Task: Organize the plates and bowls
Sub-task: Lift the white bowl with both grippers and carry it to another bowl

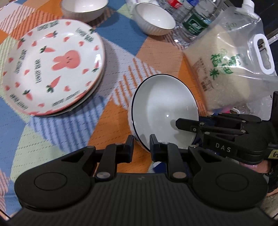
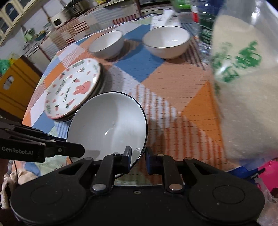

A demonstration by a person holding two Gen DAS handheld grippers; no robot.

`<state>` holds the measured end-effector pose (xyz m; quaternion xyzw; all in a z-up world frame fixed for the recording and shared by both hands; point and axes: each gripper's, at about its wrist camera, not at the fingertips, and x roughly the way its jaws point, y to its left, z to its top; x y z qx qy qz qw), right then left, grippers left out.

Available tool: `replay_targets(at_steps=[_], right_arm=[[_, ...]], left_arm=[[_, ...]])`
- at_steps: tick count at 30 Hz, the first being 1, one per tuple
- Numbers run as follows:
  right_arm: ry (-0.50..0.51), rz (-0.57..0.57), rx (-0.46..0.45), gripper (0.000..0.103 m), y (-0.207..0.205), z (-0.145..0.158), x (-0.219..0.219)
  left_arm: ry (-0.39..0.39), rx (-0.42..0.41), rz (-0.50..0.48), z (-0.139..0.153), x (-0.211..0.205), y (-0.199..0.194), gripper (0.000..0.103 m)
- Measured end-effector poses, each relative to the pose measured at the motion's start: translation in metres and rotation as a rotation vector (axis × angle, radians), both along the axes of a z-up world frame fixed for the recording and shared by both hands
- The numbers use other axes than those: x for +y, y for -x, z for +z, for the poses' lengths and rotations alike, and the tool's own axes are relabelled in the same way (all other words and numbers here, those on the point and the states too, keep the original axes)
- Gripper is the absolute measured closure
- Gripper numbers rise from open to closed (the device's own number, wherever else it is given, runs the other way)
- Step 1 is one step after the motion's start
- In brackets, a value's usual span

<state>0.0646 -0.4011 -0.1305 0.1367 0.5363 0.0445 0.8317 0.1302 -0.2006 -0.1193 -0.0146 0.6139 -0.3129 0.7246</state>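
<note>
A white bowl with a dark rim (image 1: 163, 111) (image 2: 107, 125) is held tilted above the patterned tablecloth. My left gripper (image 1: 141, 146) is shut on its near rim. My right gripper (image 2: 138, 160) (image 1: 187, 125) is shut on the opposite rim, one finger inside the bowl. A stack of plates, the top one printed with a pink rabbit and carrots (image 1: 52, 67) (image 2: 73, 88), lies to the left. Two more white bowls (image 1: 83, 8) (image 1: 154, 19) (image 2: 106, 43) (image 2: 166, 41) stand upright at the far side.
A clear bag of rice (image 1: 231, 69) (image 2: 246, 83) stands close on the right. Plastic water bottles (image 1: 192, 20) stand behind it. The round table's edge (image 2: 34, 90) drops off at the left, with kitchen cabinets beyond.
</note>
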Motion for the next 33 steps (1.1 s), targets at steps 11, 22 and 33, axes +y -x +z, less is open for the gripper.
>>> replay_targets(at_steps=[11, 22, 33], right_arm=[[-0.003, 0.065, 0.022, 0.081, -0.011, -0.01, 0.033], [-0.001, 0.081, 0.02, 0.081, -0.015, -0.021, 0.042], [0.019, 0.12, -0.099, 0.071, -0.002, 0.013, 0.034]], left_arm=[[-0.032, 0.026, 0.044, -0.016, 0.027, -0.006, 0.086], [-0.047, 0.026, 0.053, -0.028, 0.031, -0.009, 0.086], [-0.046, -0.071, 0.039, 0.006, 0.039, -0.003, 0.08]])
